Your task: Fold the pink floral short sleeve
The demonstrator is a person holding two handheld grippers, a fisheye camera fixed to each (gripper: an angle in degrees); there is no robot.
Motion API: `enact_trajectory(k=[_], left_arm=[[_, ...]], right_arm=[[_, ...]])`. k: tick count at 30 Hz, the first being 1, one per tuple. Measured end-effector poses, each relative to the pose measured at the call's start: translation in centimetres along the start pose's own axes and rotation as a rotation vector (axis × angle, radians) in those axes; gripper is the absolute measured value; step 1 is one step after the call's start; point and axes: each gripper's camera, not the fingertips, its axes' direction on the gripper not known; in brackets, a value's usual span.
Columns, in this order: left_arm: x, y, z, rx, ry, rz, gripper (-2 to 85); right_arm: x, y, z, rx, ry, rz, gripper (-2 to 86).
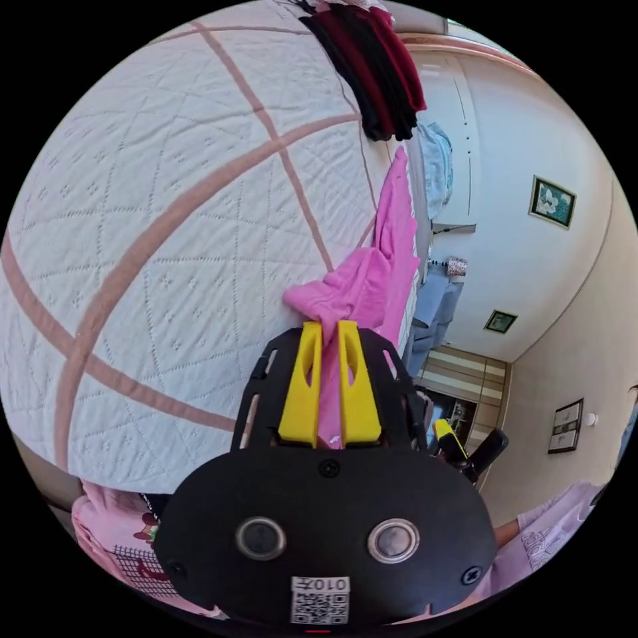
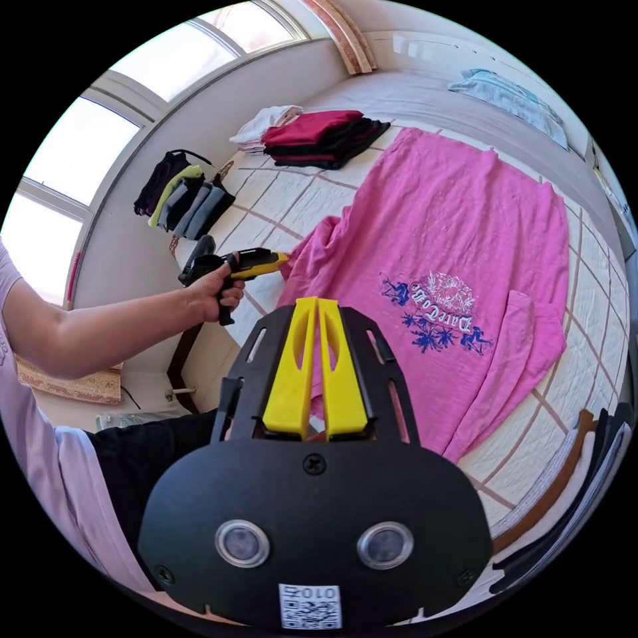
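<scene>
The pink short sleeve shirt [image 2: 452,239] lies spread on the quilted bed [image 2: 266,199], its blue print [image 2: 435,312] facing up and one sleeve folded in at the right. In the left gripper view the shirt [image 1: 372,272] bunches up at the bed's [image 1: 166,219] edge. My left gripper [image 1: 330,325] is shut on that bunched fabric. It also appears in the right gripper view as the left gripper [image 2: 279,257], held in a hand at the shirt's left sleeve. My right gripper [image 2: 317,304] is shut at the shirt's near edge, with pink fabric showing between its jaws.
A stack of folded dark red and black clothes [image 2: 319,136] sits at the bed's far end, seen too as the stack [image 1: 382,66]. More clothes [image 2: 183,193] hang by the window. A light blue garment [image 2: 512,93] lies beyond the shirt. Folded items [image 2: 565,478] sit at the lower right. The person's arm [image 2: 100,332] reaches in.
</scene>
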Motion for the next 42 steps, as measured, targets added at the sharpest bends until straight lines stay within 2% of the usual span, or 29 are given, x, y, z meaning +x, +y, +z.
enact_trajectory(k=[2, 5, 7, 9, 12, 15, 20, 23, 29, 35, 40, 42], left_arm=[[1.5, 0.0, -3.2, 0.077, -0.019, 0.028, 1.0], [5.6, 1.0, -11.8, 0.249, -0.058, 0.175, 0.1], [8.3, 3.0, -18.2, 0.303, -0.269, 0.277, -0.1], [8.1, 4.2, -20.1, 0.271, -0.375, 0.278, -0.2], [5.0, 4.8, -19.8, 0.168, -0.395, 0.168, -0.2], [2.9, 4.9, -19.4, 0.168, -0.337, 0.043, -0.3], [7.7, 4.1, -20.6, 0.199, -0.405, 0.100, -0.3], [10.1, 4.0, -22.0, 0.191, -0.429, 0.110, -0.3], [13.2, 3.7, -22.3, 0.120, -0.491, 0.137, -0.3], [16.2, 3.1, -23.3, 0.133, -0.565, 0.127, -0.3], [17.6, 2.6, -20.0, 0.075, -0.622, 0.074, -0.3], [18.4, 3.2, -19.8, 0.080, -0.596, 0.073, -0.2]], right_arm=[[-0.2, 1.1, -0.1, -0.004, 0.010, 0.019, 3.0], [-0.2, 2.2, -0.2, -0.001, 0.024, 0.041, 3.0], [0.1, 2.9, 0.0, 0.000, 0.033, 0.065, 3.1], [0.4, 3.6, 0.6, -0.015, 0.059, 0.102, 3.3], [1.2, 5.0, 1.6, -0.028, 0.115, 0.189, 4.5], [2.2, 6.5, 1.2, -0.013, 0.200, 0.287, 6.4], [5.8, 8.1, -0.1, 0.018, 0.428, 0.429, 8.8], [7.8, 7.4, 1.2, -0.004, 0.487, 0.456, 9.9], [8.7, 5.3, 5.2, -0.105, 0.499, 0.470, 12.1], [7.4, 5.2, 6.3, -0.083, 0.480, 0.460, 9.1], [6.6, 6.7, 3.3, -0.023, 0.450, 0.467, 4.2], [6.6, 8.6, 1.1, -0.023, 0.545, 0.504, 4.0]])
